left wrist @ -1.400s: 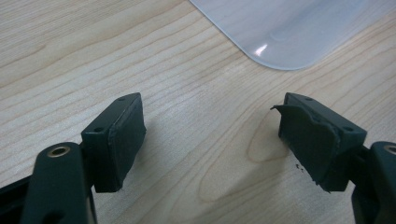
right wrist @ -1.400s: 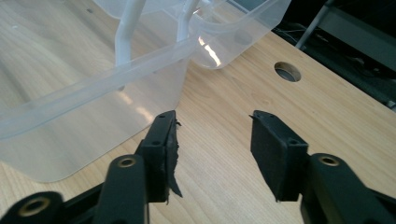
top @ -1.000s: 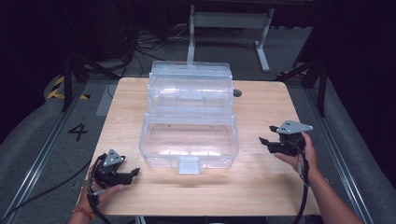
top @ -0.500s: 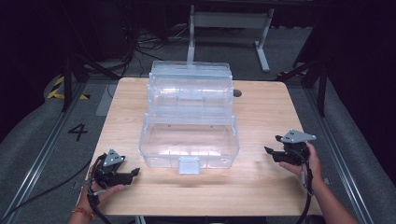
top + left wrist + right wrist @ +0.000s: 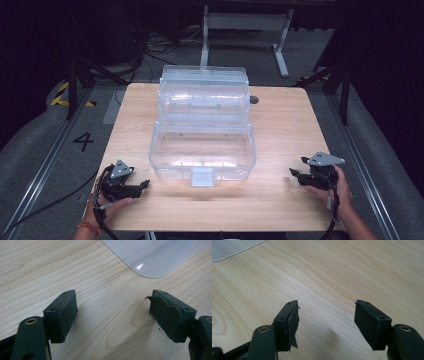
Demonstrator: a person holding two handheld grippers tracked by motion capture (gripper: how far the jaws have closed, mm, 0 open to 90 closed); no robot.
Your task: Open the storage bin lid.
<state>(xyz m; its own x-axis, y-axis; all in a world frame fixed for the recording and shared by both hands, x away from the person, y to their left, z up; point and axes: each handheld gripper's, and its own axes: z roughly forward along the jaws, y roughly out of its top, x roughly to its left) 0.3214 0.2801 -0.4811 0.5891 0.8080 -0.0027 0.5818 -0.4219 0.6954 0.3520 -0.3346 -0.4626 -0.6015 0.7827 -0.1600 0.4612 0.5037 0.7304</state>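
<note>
Dark room, grey floor with a painted 4, cables and a metal stand behind; pale wooden table [image 5: 280,135] in the middle.

Clear plastic box [image 5: 202,150] at the table's centre, toward the far edge: see-through walls, rounded corners, deep lower tub, lid tipped up and back behind it, small latch tab [image 5: 202,176] at the near front. Nothing to be made out inside.

Left hand [image 5: 107,202] low at the near left corner, resting on the wood. Left gripper [image 5: 145,184] pointing right toward the box's near left corner, close to it but not touching. Jaws apart, nothing between them but bare wood, per the left gripper view [image 5: 112,312]; rounded corner of the box beyond, at that view's top.

Right hand [image 5: 332,187] at the near right, low over the table. Right gripper [image 5: 295,173] aimed left at the box, well apart from it. Jaws spread, holding nothing, only wood grain between them in the right gripper view [image 5: 325,315]; left pad's rubber torn and peeling at its edge.
</note>
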